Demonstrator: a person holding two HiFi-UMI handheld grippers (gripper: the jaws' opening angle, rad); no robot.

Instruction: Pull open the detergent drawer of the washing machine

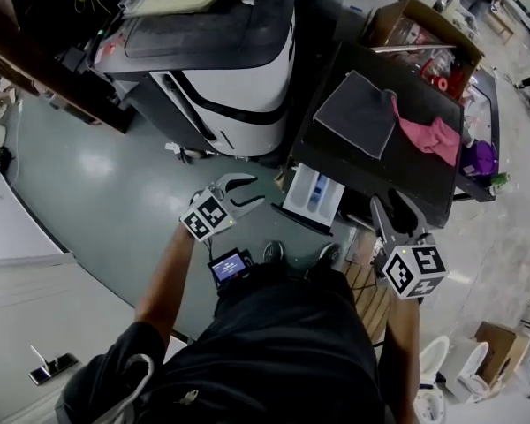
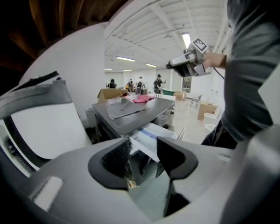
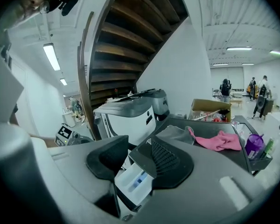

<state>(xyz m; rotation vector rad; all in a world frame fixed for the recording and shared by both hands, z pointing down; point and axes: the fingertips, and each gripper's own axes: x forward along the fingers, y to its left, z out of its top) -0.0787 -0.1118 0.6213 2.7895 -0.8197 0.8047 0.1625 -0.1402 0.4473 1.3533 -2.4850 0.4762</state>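
The room was a wide hall with a grey-green floor and a white beamed ceiling, and a dark wooden staircase rose at one side. On the floor stood the dark-topped washing machine, with a grey cloth and a pink cloth lying on its lid. A larger white and grey machine stood beside it, and an open cardboard box stood behind. The detergent drawer was pulled well out of the washing machine's front, its white tray showing a blue insert. The left gripper was held in the air just to the left of the drawer, its tips pointing toward the drawer but apart from it. In the left gripper view its jaws stood a little apart with nothing between the pads. The open drawer showed beyond the gap, farther off and slightly above it. The right gripper was held over the machine's front edge, to the right of the drawer and clear of it. In the right gripper view its jaws were likewise parted by a modest gap and gripped nothing. The drawer's white tray appeared through and below that gap, lying past the tips and not touched by either pad. The person's dark sleeves and torso filled the lower part of the head view.
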